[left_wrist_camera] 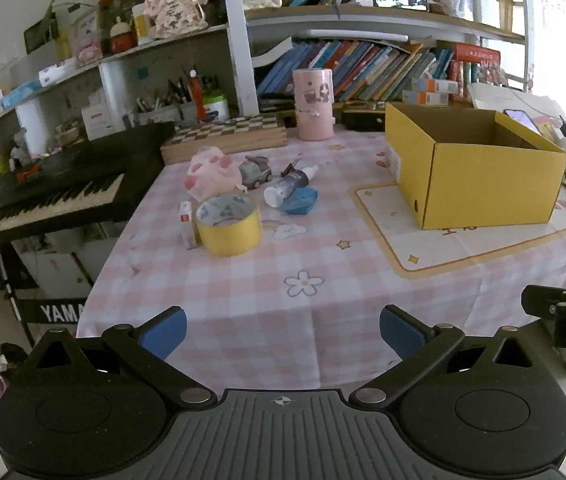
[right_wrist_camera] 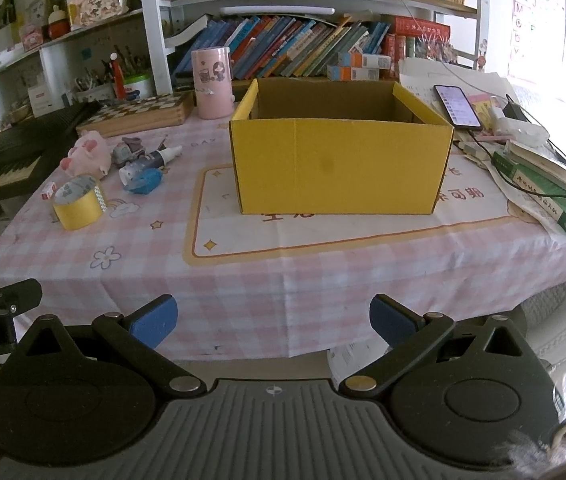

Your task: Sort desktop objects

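Observation:
A cluster of small objects lies on the left of the pink checked tablecloth point(left_wrist_camera: 283, 320): a yellow tape roll point(left_wrist_camera: 227, 225) point(right_wrist_camera: 78, 202), a pink plush toy point(left_wrist_camera: 213, 174) point(right_wrist_camera: 83, 156), a small grey toy truck point(left_wrist_camera: 255, 171) point(right_wrist_camera: 127, 151), a spray bottle point(left_wrist_camera: 289, 186) point(right_wrist_camera: 149, 163), a blue object point(left_wrist_camera: 300, 201) point(right_wrist_camera: 146, 181) and a small white-red box point(left_wrist_camera: 186, 224). An open yellow cardboard box point(left_wrist_camera: 479, 168) point(right_wrist_camera: 339, 156) stands to the right. My left gripper point(left_wrist_camera: 281, 330) and right gripper point(right_wrist_camera: 273, 322) are open and empty, at the table's near edge.
A pink cylinder point(left_wrist_camera: 313, 104) point(right_wrist_camera: 211, 82) and a wooden chessboard point(left_wrist_camera: 225, 136) stand at the back. A black keyboard piano point(left_wrist_camera: 43, 196) is left of the table. Books, a phone point(right_wrist_camera: 456, 106) and cables lie at the right. Bookshelves stand behind.

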Motion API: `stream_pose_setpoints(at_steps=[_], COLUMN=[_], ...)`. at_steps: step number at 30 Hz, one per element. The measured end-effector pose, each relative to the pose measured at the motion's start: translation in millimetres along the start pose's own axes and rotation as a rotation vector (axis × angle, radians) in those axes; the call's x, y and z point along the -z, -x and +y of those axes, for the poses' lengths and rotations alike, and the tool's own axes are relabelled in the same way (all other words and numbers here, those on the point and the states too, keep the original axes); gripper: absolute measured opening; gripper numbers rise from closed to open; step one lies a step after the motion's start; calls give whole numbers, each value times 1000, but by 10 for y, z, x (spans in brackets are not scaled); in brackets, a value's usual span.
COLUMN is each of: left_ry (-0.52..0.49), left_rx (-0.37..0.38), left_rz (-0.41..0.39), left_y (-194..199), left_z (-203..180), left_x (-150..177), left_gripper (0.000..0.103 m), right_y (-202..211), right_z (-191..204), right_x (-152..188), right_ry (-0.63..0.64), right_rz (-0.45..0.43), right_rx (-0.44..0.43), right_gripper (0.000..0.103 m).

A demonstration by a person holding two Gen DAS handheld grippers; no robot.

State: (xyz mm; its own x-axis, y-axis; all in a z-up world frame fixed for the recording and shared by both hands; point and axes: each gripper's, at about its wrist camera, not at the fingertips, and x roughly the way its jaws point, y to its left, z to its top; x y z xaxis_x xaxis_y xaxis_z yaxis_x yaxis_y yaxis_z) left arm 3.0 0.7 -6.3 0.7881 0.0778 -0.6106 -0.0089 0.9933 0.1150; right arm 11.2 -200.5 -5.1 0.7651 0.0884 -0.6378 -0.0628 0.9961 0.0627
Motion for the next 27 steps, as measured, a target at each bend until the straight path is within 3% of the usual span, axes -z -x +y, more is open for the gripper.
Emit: stream_pose_setpoints(at_steps=[27], left_ry=[9], left_rx=[-9], left_rz=[14], left_y=[-46], left_z=[7], left_x=[-21], left_gripper=[103], right_y=[-56], right_z=[9], right_x=[-4], right_ry=[-1], right_rz=[16], right_rx=[-4], right_gripper=[103])
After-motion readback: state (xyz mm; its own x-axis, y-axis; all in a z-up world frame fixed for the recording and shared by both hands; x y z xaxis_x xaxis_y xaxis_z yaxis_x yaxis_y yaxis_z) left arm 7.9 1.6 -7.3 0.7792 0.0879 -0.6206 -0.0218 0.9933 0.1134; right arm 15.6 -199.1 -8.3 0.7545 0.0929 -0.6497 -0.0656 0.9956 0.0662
